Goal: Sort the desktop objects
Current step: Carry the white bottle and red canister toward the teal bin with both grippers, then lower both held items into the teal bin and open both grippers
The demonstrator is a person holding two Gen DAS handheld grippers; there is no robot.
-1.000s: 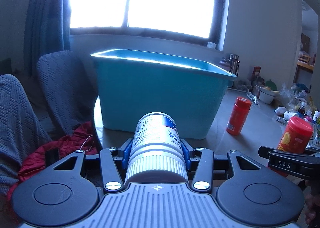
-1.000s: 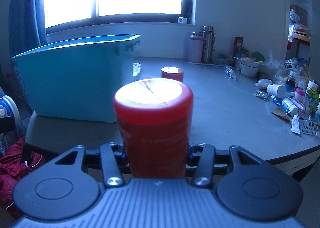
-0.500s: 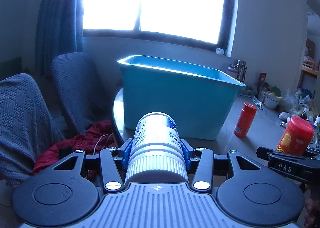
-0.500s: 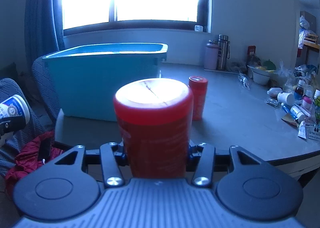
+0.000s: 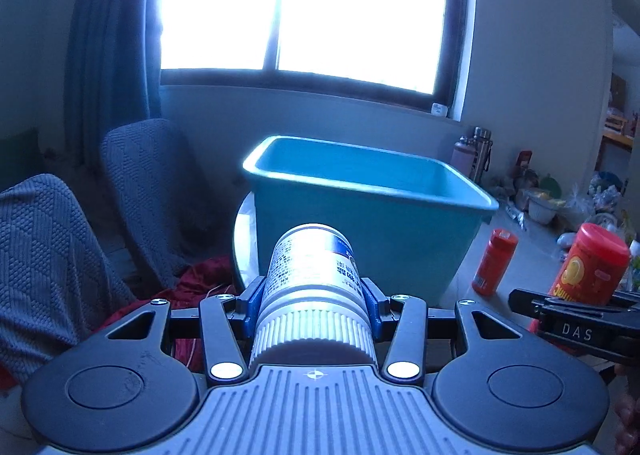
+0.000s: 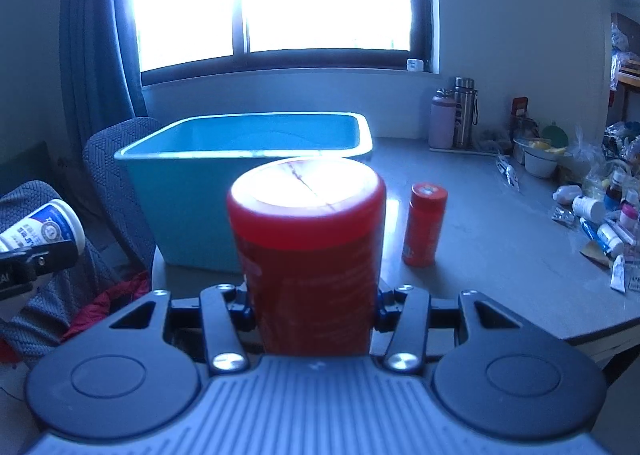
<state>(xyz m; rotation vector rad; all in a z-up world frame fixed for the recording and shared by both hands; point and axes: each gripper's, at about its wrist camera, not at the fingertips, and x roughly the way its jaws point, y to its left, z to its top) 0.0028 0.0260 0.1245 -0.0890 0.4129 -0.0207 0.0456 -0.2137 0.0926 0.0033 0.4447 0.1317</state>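
My left gripper (image 5: 312, 295) is shut on a white pill bottle (image 5: 312, 279) with a ribbed cap, held level and pointing at the teal bin (image 5: 360, 231). My right gripper (image 6: 312, 303) is shut on a red can (image 6: 308, 251) with a red lid, held upright in front of the teal bin (image 6: 192, 199). The red can also shows in the left wrist view (image 5: 592, 267), and the white bottle in the right wrist view (image 6: 40, 227). A small red bottle (image 6: 424, 227) stands on the table right of the bin; it also shows in the left wrist view (image 5: 494, 261).
The grey table (image 6: 500, 223) carries two flasks (image 6: 454, 115) at the back and a clutter of bottles, tubes and bags (image 6: 600, 207) at the right. Grey chairs (image 5: 148, 191) and a red cloth (image 5: 200, 279) lie left of the table.
Both grippers have risen and drawn back from the bin with their loads. The bin looks smaller and its inside now shows.
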